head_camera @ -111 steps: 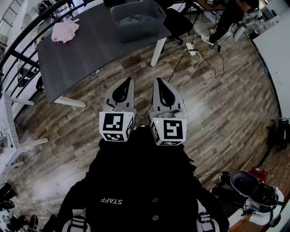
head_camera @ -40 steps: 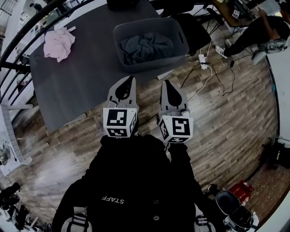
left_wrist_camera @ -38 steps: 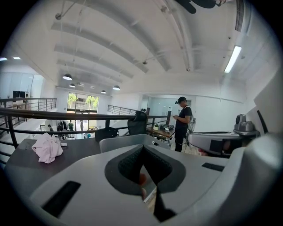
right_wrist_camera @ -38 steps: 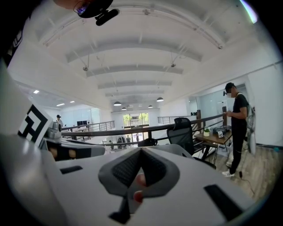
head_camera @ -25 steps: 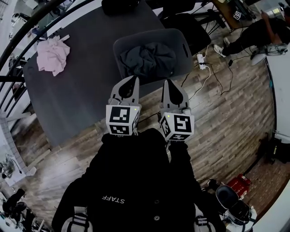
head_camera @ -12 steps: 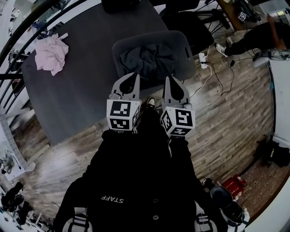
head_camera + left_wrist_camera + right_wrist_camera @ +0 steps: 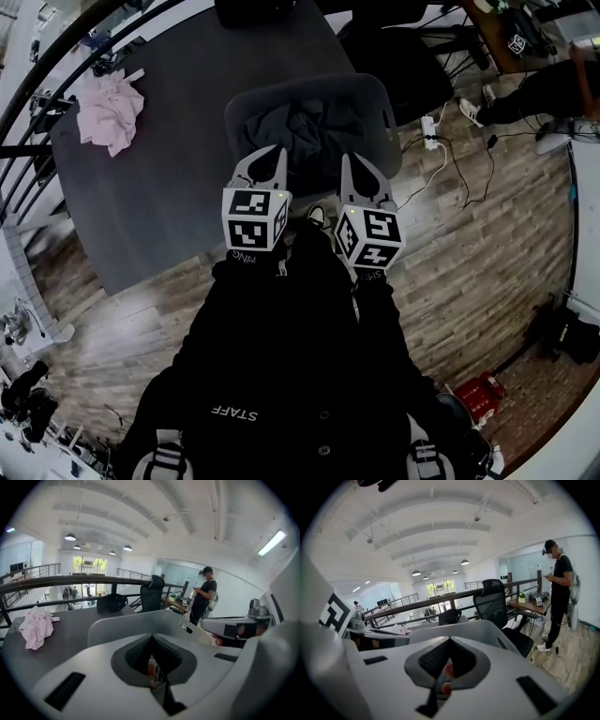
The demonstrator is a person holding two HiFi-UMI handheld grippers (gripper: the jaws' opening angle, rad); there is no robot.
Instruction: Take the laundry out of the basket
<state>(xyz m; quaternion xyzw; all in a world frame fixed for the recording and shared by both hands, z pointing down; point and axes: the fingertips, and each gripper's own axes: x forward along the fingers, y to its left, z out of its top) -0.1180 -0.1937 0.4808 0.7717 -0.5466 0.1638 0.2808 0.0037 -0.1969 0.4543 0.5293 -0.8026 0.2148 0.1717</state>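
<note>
You held both grippers side by side, each empty. Your left gripper point(image 7: 278, 152) had its jaws pressed together to a point with nothing between them, and your right gripper point(image 7: 346, 161) likewise had its jaws closed tip to tip on nothing. The grey basket point(image 7: 382, 120) stood directly ahead of both pairs of jaws, its near rim just beyond the tips in the head view; whether either tip touched that rim could not be told. The laundry point(image 7: 314, 124), a crumpled dark grey heap, lay inside the basket, ahead of and below the jaw tips and roughly centred between the two grippers. From the left gripper view, the basket's pale near wall point(image 7: 136, 623) rose right behind the closed tips point(image 7: 151, 637) and hid the laundry, and your right gripper point(image 7: 234, 628) showed close off to the right of the jaws. From the right gripper view, the same wall point(image 7: 464, 627) stood just past the closed tips point(image 7: 449, 641), with your left gripper point(image 7: 370, 637) close to their left. The basket rested on a dark table point(image 7: 178, 159) that stretched away to the left of the left jaws, where a pink cloth point(image 7: 111, 101) lay well apart from them. A black office chair point(image 7: 494, 603) stood beyond the basket, to the right of the right jaws, and a person point(image 7: 558, 597) stood farther right.
</note>
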